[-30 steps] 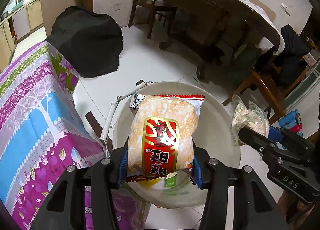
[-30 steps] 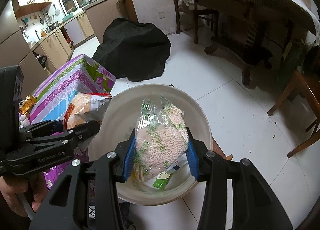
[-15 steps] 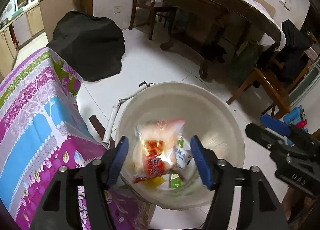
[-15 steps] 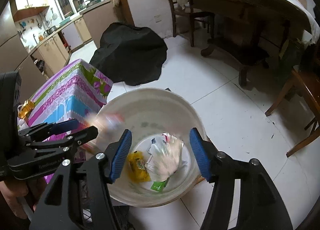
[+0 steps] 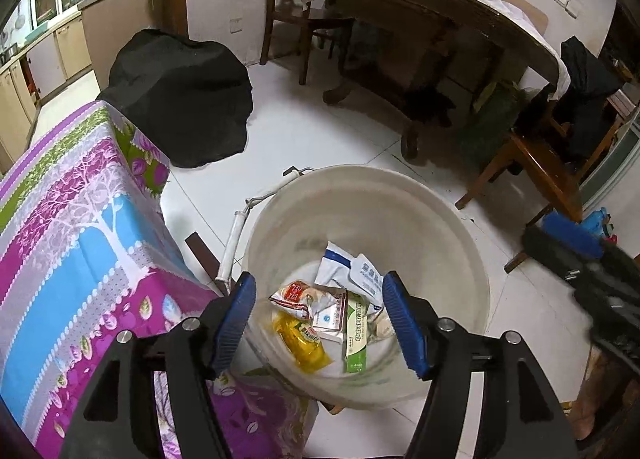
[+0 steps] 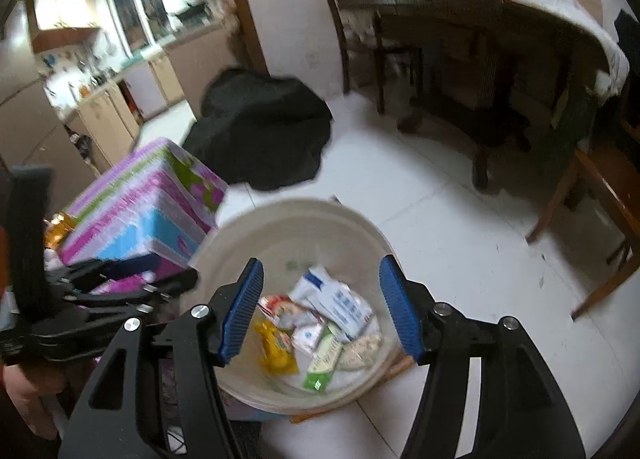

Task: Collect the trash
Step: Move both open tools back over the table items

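Trash (image 5: 332,319): wrappers in white bucket (image 5: 452,227), lower centre. Left gripper (image 5: 316,319), right gripper (image 6: 320,307): jaws spread, just opened, empty. Bucket handle (image 5: 234,243) shows in left view only.

Your left gripper (image 5: 318,317) was a black frame of cut-out arms, with ribbed blue pads (image 5: 404,323) on its fingers and round silver screws at the joints. Your right gripper (image 6: 320,309) looked the same: black arms, blue ribbed pads (image 6: 242,307), silver screws.
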`<state>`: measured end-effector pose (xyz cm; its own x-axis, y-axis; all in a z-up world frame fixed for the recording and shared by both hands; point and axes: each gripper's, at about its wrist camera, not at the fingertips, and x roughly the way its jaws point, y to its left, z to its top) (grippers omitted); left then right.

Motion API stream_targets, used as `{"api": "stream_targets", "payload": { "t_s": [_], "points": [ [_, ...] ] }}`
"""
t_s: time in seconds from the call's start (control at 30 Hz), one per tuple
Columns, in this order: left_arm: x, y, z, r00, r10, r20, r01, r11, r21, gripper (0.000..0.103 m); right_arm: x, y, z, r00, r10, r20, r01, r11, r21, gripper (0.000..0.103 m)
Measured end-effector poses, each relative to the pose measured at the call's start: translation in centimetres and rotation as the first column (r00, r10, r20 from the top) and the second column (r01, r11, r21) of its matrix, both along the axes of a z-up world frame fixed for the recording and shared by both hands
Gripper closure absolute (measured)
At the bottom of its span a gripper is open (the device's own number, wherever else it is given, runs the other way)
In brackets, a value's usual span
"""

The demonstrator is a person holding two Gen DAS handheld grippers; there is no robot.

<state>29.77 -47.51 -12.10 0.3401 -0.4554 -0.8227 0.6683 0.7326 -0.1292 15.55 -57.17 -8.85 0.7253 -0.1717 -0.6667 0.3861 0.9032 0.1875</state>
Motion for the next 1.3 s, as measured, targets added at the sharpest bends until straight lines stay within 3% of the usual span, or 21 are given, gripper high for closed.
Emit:
{"api": "stream_targets", "payload": {
  "t_s": [0.2, 0.43, 0.53, 0.73, 1.0, 1.1, 1.3],
  "points": [
    [-0.7, 6.5, 1.0, 0.998, 0.025, 0.061, -0.023, 0.999, -0.025, 0.037, -3.3, 5.6, 2.4, 0.98, 0.088, 0.181, -0.07, 0.992, -0.102, 0.045],
    [1.7, 21.3, 1.3, 0.972, 0.226, 0.07, -0.223, 0.974, -0.047, 0.036, -2.5, 9.6, 0.6, 0.968, 0.176, 0.18, -0.168, 0.984, -0.059, 0.039],
    [3.3, 29.3, 1.5, 0.928, 0.369, 0.051, -0.365, 0.928, -0.074, 0.036, -1.6, 11.1, -0.1, 0.964, 0.212, 0.162, -0.209, 0.977, -0.036, 0.039],
    [4.6, 40.2, 1.2, 0.837, 0.547, 0.014, -0.543, 0.834, -0.093, 0.036, -0.2, 15.6, -0.7, 0.947, 0.291, 0.137, -0.291, 0.956, -0.025, 0.038],
    [6.6, 47.5, -0.6, 0.744, 0.669, -0.009, -0.667, 0.741, -0.075, 0.032, 0.3, 19.6, -1.0, 0.918, 0.381, 0.112, -0.378, 0.925, -0.051, 0.034],
    [8.5, 47.7, -1.0, 0.74, 0.672, -0.023, -0.672, 0.737, -0.08, 0.026, 0.0, 20.1, -1.2, 0.918, 0.38, 0.108, -0.378, 0.925, -0.044, 0.033],
    [12.0, 45.0, -1.8, 0.752, 0.659, -0.013, -0.659, 0.751, -0.045, 0.025, -0.5, 19.7, -1.4, 0.931, 0.353, 0.095, -0.351, 0.936, -0.043, 0.032]
  ]
}}
